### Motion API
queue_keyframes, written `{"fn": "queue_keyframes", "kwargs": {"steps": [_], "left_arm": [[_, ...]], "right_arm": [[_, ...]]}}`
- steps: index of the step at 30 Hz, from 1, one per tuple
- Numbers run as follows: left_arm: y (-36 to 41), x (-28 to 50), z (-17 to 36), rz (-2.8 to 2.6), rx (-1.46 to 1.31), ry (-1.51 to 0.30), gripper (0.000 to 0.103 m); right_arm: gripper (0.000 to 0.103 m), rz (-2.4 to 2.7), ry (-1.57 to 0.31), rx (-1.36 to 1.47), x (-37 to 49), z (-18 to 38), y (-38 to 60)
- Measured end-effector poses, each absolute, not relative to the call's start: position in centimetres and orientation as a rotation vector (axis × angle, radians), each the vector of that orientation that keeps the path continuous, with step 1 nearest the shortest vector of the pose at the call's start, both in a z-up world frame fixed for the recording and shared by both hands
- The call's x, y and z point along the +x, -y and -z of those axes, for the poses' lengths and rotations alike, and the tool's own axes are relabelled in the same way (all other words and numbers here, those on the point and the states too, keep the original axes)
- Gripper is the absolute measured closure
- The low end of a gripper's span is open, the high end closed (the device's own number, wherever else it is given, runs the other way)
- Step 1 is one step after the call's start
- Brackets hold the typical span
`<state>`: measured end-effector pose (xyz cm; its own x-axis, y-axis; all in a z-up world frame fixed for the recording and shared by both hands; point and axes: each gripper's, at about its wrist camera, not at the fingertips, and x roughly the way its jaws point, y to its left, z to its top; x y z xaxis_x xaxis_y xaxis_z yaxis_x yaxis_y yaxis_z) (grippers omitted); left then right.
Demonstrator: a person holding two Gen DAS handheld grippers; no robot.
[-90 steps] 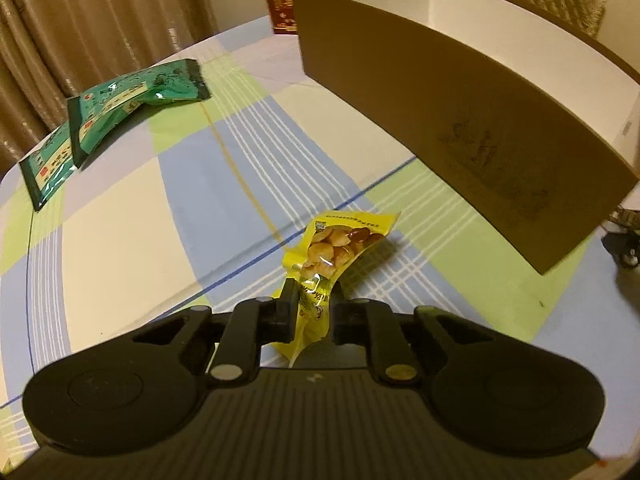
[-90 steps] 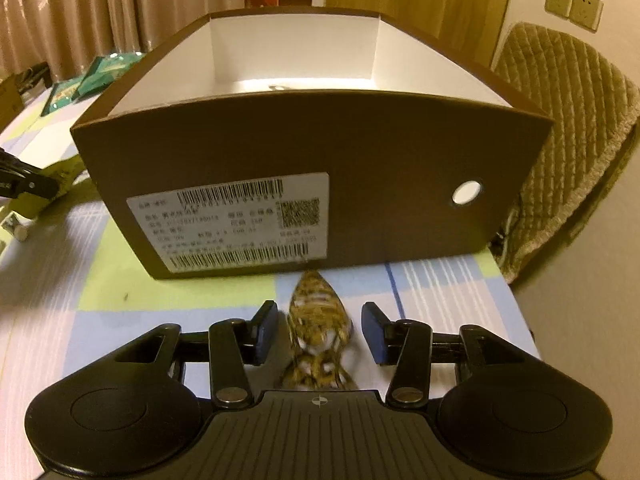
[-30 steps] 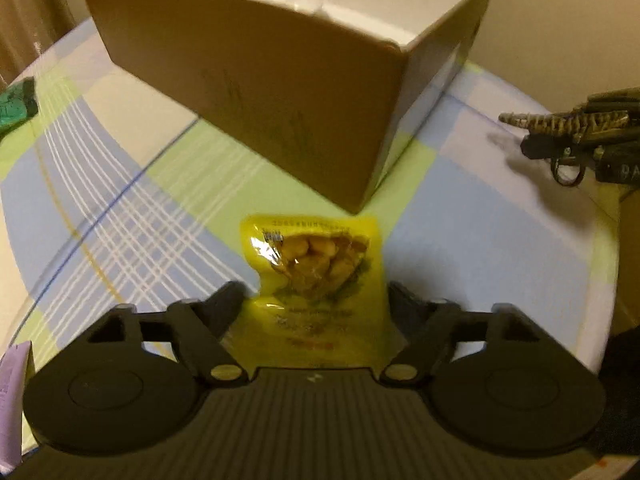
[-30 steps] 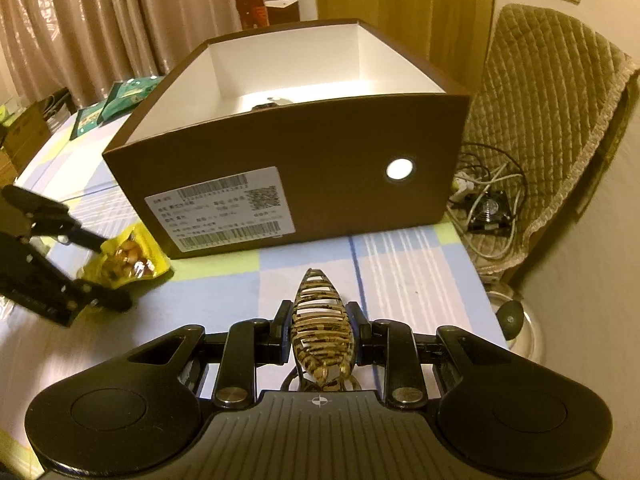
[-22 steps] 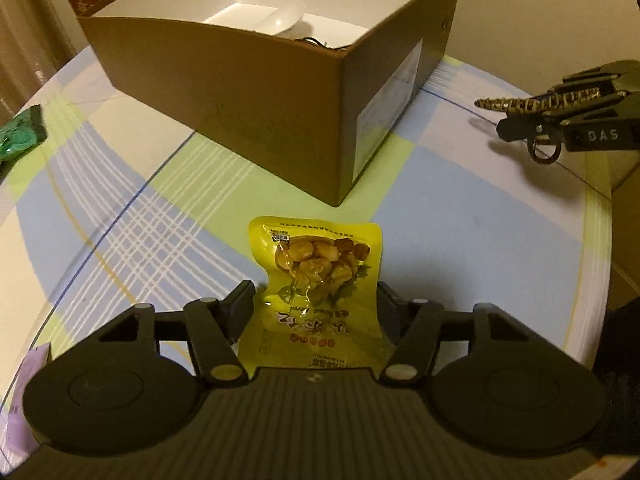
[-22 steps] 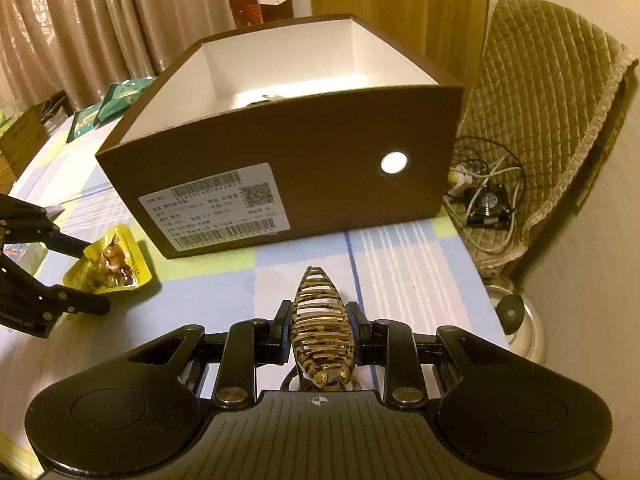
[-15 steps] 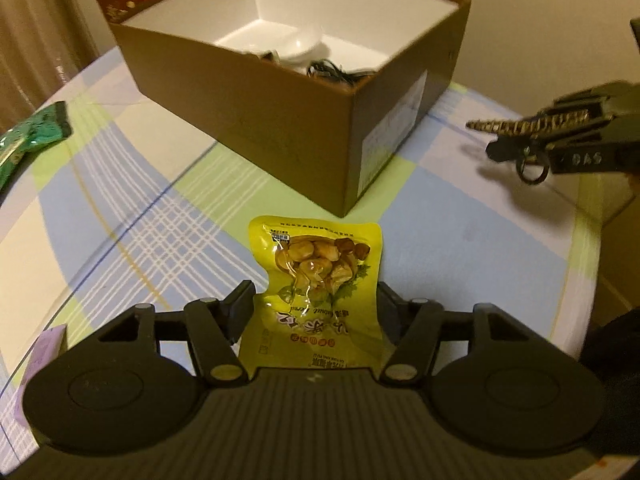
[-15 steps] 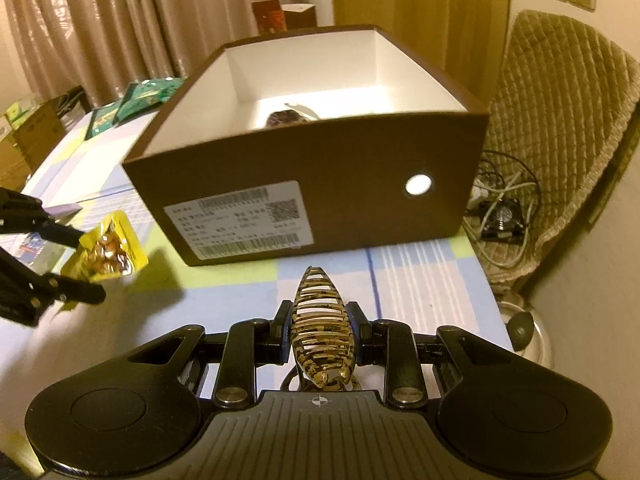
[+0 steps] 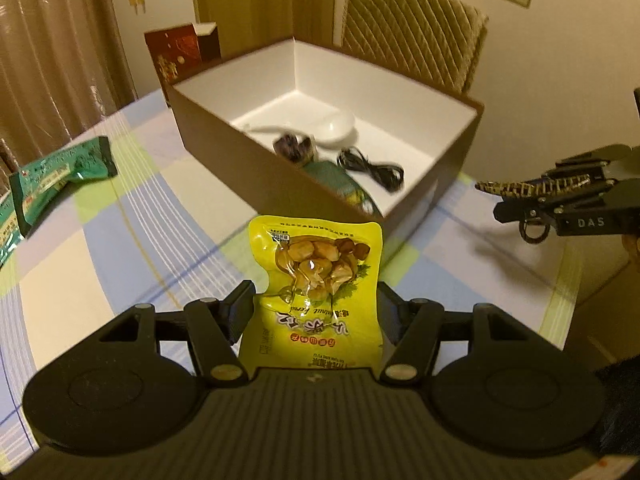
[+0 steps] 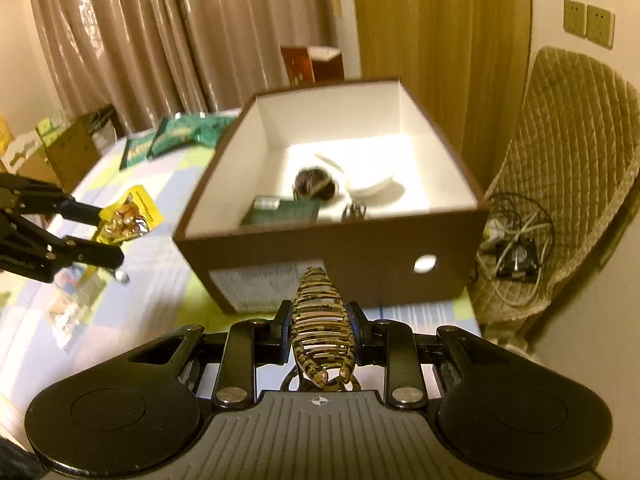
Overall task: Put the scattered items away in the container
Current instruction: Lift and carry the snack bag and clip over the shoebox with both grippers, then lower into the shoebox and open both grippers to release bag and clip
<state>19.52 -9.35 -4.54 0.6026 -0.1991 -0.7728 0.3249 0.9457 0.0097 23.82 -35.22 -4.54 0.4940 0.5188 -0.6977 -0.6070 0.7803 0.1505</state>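
Observation:
My left gripper (image 9: 316,292) is shut on a yellow snack packet (image 9: 316,256), held upright above the checked tablecloth just in front of the brown box (image 9: 240,168). In the right wrist view the same packet (image 10: 130,212) hangs in the left gripper (image 10: 100,232), left of the box (image 10: 360,248). The right gripper (image 10: 320,312) is shut on a striped tortoiseshell hair clip (image 10: 322,336), raised in front of the box's labelled end wall. Inside the box lie a white spoon (image 9: 336,128), a black cable (image 9: 372,168), a green packet (image 9: 340,184) and a dark item (image 9: 294,146).
Green snack packets (image 9: 60,172) lie on the table at the left. A red carton (image 9: 176,56) stands behind the box, and a quilted chair (image 9: 412,32) is beyond it. Small items (image 10: 72,300) lie under the left gripper. Cables (image 10: 516,256) lie on the floor beside the table's edge.
Both grippers have risen with their loads, so the box's inside now shows. The left jaws have drawn in a little onto the yellow packet.

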Motion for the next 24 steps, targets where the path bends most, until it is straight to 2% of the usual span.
{"fn": "queue_keyframes", "kwargs": {"steps": [12,24], "left_arm": [[11.0,25.4,-0.1,0.344,0.086,-0.750,0.043],[13.0,35.5,-0.3,0.325,0.095,-0.752,0.043]], "right_arm": [[0.079,-0.709,-0.673,-0.062,30.7,-0.9,33.7],[0.079,-0.719,-0.787,-0.131,39.4,2.1,29.3]]}}
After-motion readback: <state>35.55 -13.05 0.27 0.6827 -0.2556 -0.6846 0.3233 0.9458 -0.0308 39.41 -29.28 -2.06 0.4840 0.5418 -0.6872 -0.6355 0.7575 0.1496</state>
